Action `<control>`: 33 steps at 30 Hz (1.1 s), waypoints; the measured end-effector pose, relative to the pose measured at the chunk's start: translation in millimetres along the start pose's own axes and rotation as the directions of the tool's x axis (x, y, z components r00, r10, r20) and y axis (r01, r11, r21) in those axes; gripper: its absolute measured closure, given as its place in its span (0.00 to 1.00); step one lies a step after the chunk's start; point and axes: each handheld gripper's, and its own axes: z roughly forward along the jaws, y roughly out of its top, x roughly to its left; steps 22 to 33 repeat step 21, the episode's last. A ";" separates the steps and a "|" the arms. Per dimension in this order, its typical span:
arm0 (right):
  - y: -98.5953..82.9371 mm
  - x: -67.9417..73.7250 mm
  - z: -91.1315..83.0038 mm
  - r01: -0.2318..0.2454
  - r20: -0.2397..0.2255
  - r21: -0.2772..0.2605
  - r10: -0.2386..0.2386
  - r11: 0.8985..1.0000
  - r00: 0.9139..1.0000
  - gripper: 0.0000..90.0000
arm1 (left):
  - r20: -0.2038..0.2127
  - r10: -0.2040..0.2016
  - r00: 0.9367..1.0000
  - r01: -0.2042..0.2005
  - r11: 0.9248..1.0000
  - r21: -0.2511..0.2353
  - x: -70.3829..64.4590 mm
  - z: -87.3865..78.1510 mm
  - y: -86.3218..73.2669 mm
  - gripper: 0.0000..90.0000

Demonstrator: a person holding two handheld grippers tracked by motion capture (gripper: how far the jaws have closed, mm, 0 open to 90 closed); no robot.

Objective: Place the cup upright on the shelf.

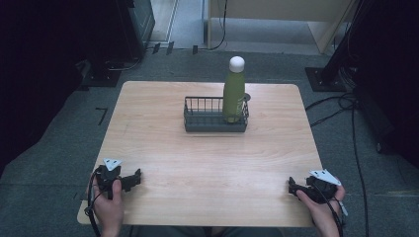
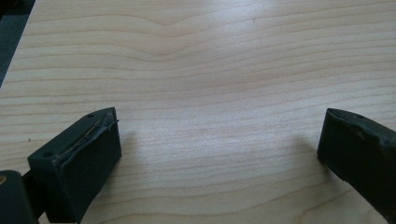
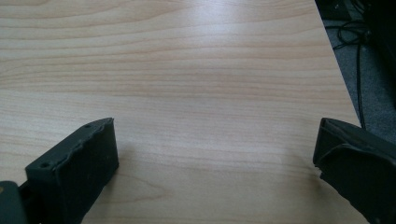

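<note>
you hold the left gripper (image 1: 129,180) at the near left corner of the wooden table (image 1: 207,168), low over the wood, with your left hand (image 1: 108,207) around its body. in the left gripper view its two black jaws stand wide apart, released, and between them there is only bare wood grain. you hold the right gripper (image 1: 295,187) at the near right corner of the table, with your right hand (image 1: 323,210) around it. in the right gripper view its jaws are also spread wide and they grasp nothing; the right edge of the table and some cables (image 3: 359,60) on the grey floor (image 3: 373,102) are visible beyond them.

the green bottle (image 1: 233,95) with a white cap (image 1: 237,63) stands upright in the right end of the dark wire basket (image 1: 207,121). the basket sits on the far half of the table, a little right of the middle. the left part of the basket looks free, as far as the high view can tell. both grippers are well apart from the basket and the bottle, and well apart from each other. a grey three-cornered plate (image 1: 112,163) sits on top of the left gripper, and another one (image 1: 324,176) on the right gripper.
</note>
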 end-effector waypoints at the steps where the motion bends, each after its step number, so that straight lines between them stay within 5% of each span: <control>1: -0.3 -1.2 0.0 -0.004 -0.001 0.001 0.004 1.000 1.000 0.00 | 0.000 0.000 1.000 0.000 1.000 0.000 0.0 0.0 0.0 0.00; 33: -0.6 -4.1 0.6 -0.025 -0.027 0.016 0.026 1.000 0.999 0.00 | 0.001 0.000 1.000 0.000 1.000 -0.001 0.1 0.0 -0.1 0.00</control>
